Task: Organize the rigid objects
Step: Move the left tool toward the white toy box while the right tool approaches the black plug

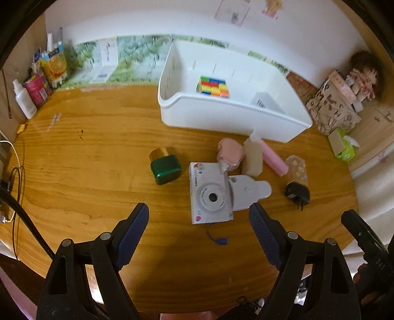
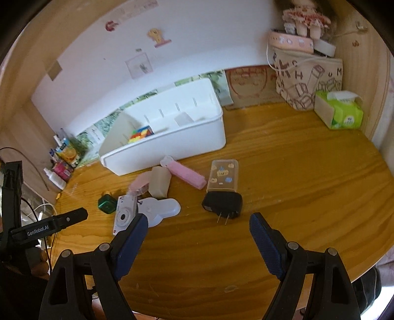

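A white bin (image 1: 221, 115) at the back of the wooden table holds a colourful cube (image 1: 213, 86); the bin also shows in the right wrist view (image 2: 172, 145). In front of it lie a white toy camera (image 1: 210, 193), a green bottle with a gold cap (image 1: 165, 167), a pink roll (image 1: 230, 153), a beige bottle (image 1: 252, 158), a pink stick (image 1: 274, 158), a clear case (image 1: 298, 169) and a black plug (image 1: 297, 193). My left gripper (image 1: 199, 219) is open, just short of the camera. My right gripper (image 2: 199, 226) is open, just short of the black plug (image 2: 222, 203).
Bottles and packets (image 1: 39, 83) stand at the back left. A patterned bag (image 2: 307, 78), a doll (image 2: 305, 19) and a green tissue pack (image 2: 339, 113) stand at the back right. A white bear-shaped plate (image 1: 248, 190) lies beside the camera. Cables (image 1: 12, 172) hang at the left edge.
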Available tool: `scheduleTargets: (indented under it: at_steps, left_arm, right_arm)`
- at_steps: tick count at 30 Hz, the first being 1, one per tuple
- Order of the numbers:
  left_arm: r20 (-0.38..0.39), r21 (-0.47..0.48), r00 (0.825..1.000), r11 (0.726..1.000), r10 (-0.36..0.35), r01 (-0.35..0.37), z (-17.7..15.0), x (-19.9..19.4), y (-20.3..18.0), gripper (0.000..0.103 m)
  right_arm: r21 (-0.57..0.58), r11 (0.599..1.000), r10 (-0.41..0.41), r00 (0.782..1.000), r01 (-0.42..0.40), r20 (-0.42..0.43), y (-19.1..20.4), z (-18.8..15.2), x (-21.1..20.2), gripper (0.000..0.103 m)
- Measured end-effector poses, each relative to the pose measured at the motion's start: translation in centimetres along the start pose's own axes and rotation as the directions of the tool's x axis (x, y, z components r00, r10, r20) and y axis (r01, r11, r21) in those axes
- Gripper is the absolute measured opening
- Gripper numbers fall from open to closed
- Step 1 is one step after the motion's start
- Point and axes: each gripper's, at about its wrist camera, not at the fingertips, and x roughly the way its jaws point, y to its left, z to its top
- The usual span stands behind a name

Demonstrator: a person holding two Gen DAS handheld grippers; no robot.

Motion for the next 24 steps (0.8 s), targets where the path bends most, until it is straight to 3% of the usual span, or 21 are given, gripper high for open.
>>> scheduleTargets:
  at_steps: [11, 24]
  left_arm:
    - [-0.176, 0.011, 0.984, 0.999, -0.042, 0.044, 1.9, 4.3, 1.3, 0.086]
    - [-0.348, 0.089, 0.935, 0.99, -0.075, 0.112, 3.5, 8.1, -0.8, 0.086]
  right_arm:
    - [0.097, 0.991, -0.09, 0.994, 0.095, -0.061, 0.6, 0.8, 2.7, 0.085]
    - [0.237, 0.957, -0.137, 0.98, 0.169, -0.145, -0.7, 1.2, 5.2, 0.085]
